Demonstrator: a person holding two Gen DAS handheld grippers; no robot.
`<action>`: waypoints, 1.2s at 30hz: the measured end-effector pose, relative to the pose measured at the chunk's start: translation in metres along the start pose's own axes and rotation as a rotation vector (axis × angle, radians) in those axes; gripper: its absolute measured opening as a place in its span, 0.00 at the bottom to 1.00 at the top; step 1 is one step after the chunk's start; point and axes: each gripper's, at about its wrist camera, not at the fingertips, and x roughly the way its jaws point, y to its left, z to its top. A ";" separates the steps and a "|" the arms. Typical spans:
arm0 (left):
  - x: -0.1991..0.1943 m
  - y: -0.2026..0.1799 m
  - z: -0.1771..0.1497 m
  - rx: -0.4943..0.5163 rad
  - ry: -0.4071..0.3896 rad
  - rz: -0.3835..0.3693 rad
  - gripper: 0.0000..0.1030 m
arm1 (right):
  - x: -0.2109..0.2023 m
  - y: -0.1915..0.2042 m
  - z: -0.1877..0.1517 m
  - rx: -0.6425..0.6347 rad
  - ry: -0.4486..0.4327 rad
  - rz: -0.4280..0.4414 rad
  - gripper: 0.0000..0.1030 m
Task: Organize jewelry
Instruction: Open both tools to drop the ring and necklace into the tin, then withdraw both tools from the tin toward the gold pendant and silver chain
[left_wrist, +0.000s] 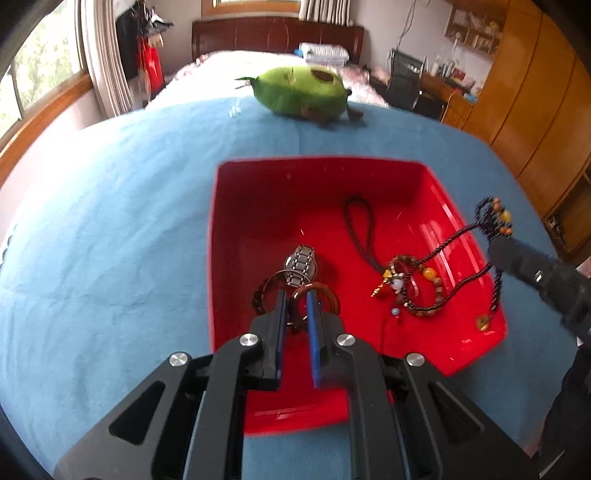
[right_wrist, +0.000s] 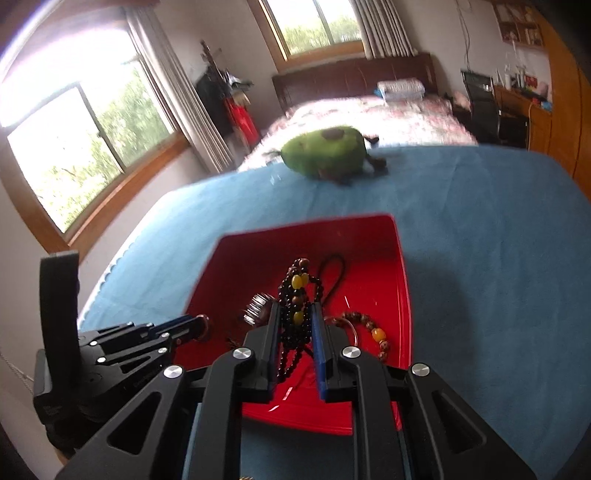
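Closest in, the left gripper (left_wrist: 296, 308) has its blue-padded fingers (left_wrist: 313, 321) drawn nearly together on a reddish-brown bangle (left_wrist: 314, 300), which stands on edge between the pads over the near left part of the red tray (left_wrist: 258, 192). Beside it, the right gripper (right_wrist: 295, 321) has its fingers pinched on a dark beaded necklace (right_wrist: 291, 325) with yellow beads; the strand runs lengthwise up between the pads, its looped end sticking out past the fingertips and the rest drooping back beneath them. From the left gripper's camera that same necklace trails from the right gripper down across the tray's right rim into the tray.

The tray sits on a blue cloth (left_wrist: 110, 240) spread over the counter, its long sides running away from the grippers. Inside it, just beyond the left fingers, lies a metal-link watch (left_wrist: 301, 264), its band pointing away, with a thin ring-shaped bangle (left_wrist: 266, 291) beside it. Toward the right of the tray is a small heap: a bracelet of brown and amber beads (left_wrist: 424, 284) and a golden charm (left_wrist: 384, 282). A black cord loop (left_wrist: 358, 229) stretches from that heap toward the far wall of the tray.

Past the tray, at the cloth's far edge, lies a green avocado-shaped plush toy (left_wrist: 301, 92). Behind it is a bed (left_wrist: 240, 62) with a dark wooden headboard.
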 end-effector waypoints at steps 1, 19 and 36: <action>0.009 0.000 0.002 0.002 0.011 -0.001 0.09 | 0.006 -0.003 -0.001 0.005 0.014 -0.004 0.15; 0.031 0.004 0.003 -0.019 0.030 0.042 0.35 | 0.033 -0.013 -0.008 0.026 0.076 -0.033 0.29; -0.048 0.001 -0.023 -0.044 -0.195 0.075 0.86 | -0.026 0.001 -0.016 -0.046 -0.066 -0.175 0.91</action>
